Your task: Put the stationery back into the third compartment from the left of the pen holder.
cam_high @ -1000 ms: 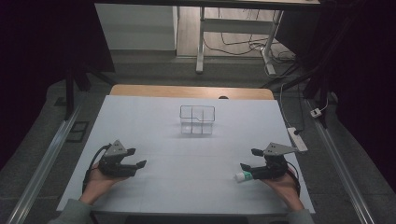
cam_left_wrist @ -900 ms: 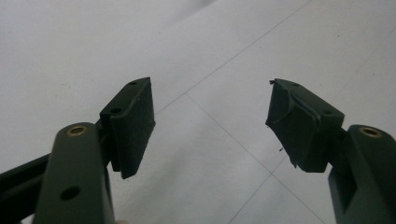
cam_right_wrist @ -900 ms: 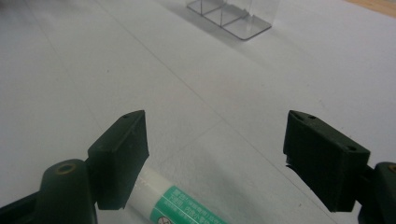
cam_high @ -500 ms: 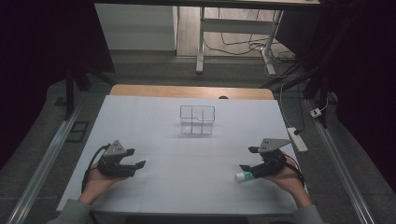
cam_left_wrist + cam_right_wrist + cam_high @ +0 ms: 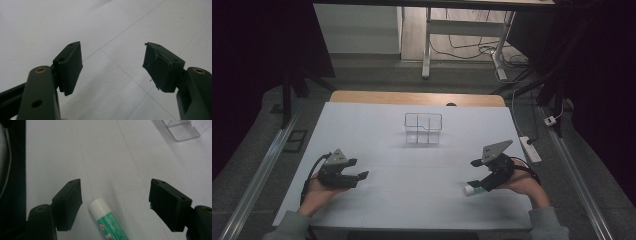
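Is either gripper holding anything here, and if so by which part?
Nothing is held. The tube lies on the table between the right gripper fingers, untouched; the left gripper is empty.

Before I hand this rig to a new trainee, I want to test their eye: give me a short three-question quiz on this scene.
1. True or false: the right gripper pads press on the green-and-white tube.
2. What stands mid-table, beyond both grippers?
3. Left gripper: A) empty and open, B) holding a tube?

Key: 1. False; the tube lies between open jaws that have just been closing. 2. A clear divided box. 3. A.
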Demonstrator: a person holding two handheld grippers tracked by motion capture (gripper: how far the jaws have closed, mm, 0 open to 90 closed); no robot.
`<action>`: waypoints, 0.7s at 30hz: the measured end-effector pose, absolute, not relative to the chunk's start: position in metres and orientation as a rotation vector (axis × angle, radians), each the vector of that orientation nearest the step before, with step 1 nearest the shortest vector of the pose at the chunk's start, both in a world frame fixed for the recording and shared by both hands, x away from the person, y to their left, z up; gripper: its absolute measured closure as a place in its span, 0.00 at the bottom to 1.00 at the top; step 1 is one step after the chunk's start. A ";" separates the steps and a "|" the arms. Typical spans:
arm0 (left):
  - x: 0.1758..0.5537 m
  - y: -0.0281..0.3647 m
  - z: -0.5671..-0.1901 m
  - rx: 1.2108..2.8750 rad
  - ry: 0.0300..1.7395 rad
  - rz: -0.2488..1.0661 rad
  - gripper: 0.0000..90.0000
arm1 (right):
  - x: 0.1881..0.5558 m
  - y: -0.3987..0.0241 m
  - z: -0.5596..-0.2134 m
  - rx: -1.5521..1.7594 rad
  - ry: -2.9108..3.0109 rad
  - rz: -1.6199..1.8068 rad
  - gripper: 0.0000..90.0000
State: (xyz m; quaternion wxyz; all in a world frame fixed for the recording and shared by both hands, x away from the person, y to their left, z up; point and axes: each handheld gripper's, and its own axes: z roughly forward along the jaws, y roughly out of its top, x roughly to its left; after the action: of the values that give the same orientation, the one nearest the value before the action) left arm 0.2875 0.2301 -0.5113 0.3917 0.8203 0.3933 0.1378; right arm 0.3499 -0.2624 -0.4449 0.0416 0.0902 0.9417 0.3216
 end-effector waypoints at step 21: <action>0.283 0.231 -0.513 2.099 1.005 0.350 0.34 | 0.342 -0.237 -0.475 0.130 3.052 0.608 0.37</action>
State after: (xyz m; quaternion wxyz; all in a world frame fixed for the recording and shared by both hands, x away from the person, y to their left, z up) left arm 0.2831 0.2311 -0.5134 0.3840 0.8235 0.3944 0.1372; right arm 0.3422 -0.2370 -0.4752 0.0135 0.0418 0.9798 0.1951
